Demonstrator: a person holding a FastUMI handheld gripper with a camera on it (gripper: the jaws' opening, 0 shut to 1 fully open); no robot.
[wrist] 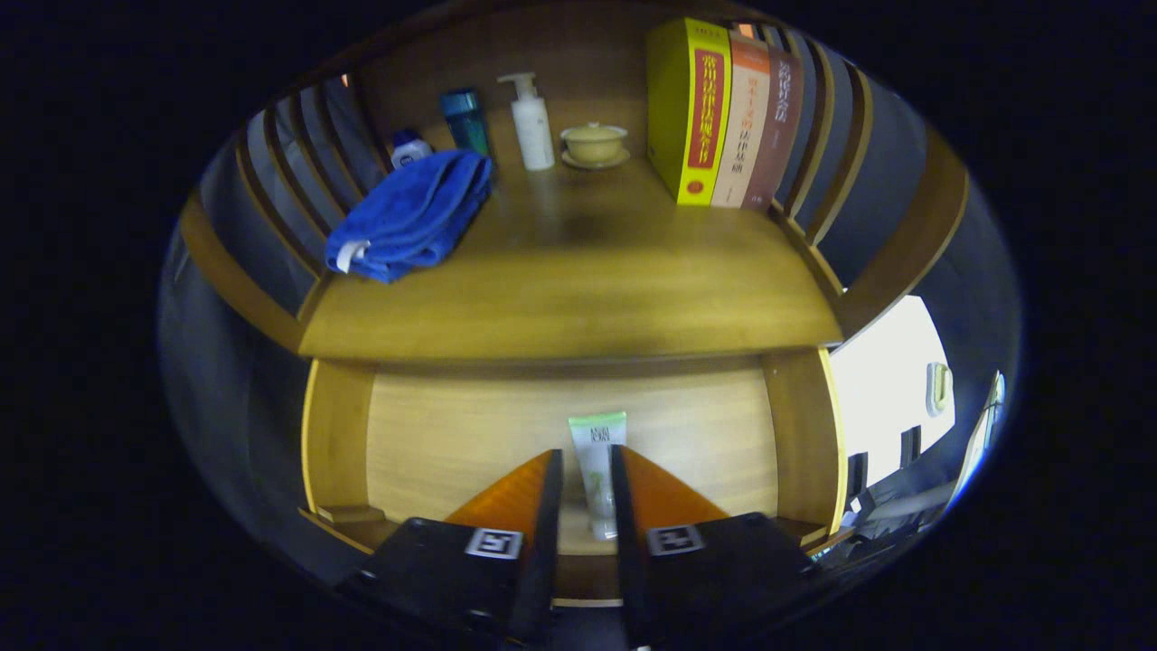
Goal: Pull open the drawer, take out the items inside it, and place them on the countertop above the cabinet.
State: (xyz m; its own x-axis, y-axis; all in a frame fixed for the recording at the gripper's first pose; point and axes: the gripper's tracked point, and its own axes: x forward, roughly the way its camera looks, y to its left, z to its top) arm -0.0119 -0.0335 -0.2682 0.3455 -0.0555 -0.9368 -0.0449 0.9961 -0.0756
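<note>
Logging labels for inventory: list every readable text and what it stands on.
Books: spine characters, too blurred to quote.
Tube between the gripper fingers: dark print, too small.
Small white bottle: label unreadable.
Gripper markers: square codes, no words.

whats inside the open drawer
One tube lies on the drawer floor, between the gripper fingers, which flank it. The drawer's near end is hidden behind the gripper body.
</note>
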